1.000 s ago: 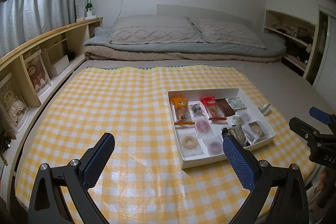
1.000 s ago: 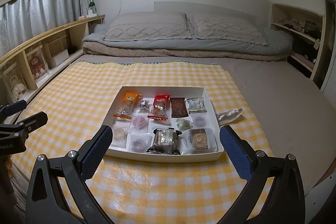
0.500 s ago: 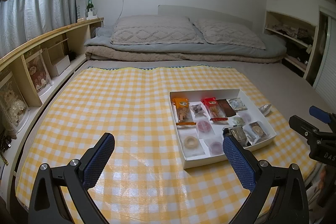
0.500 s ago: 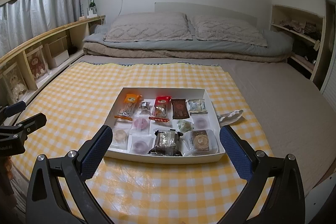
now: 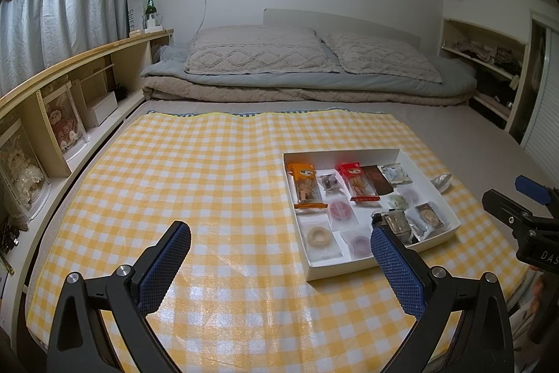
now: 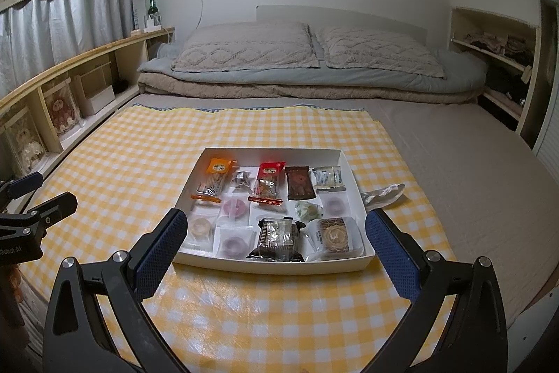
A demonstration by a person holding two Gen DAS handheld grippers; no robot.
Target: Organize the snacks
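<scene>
A white shallow box (image 6: 276,265) (image 5: 344,266) lies on a yellow checked cloth (image 6: 244,313) (image 5: 209,184) and holds several wrapped snacks: an orange pack (image 6: 213,179), a red pack (image 6: 268,182), a brown bar (image 6: 298,183), ring sweets and a dark biscuit pack (image 6: 277,238). A silver wrapper (image 6: 384,193) lies outside the box, against its right wall. My right gripper (image 6: 272,240) stands open just before the box's near wall. My left gripper (image 5: 279,250) is open over bare cloth left of the box. Neither holds anything.
The cloth covers a bed with folded blankets and two pillows (image 6: 244,49) at the far end. A wooden shelf (image 5: 70,86) with framed items runs along the left. An open shelf unit (image 6: 496,51) stands at the right. The other gripper shows at each view's edge.
Both views have risen and pulled back slightly, so the box sits a little lower in the frames. Both grippers stay open and the snacks have not moved.
</scene>
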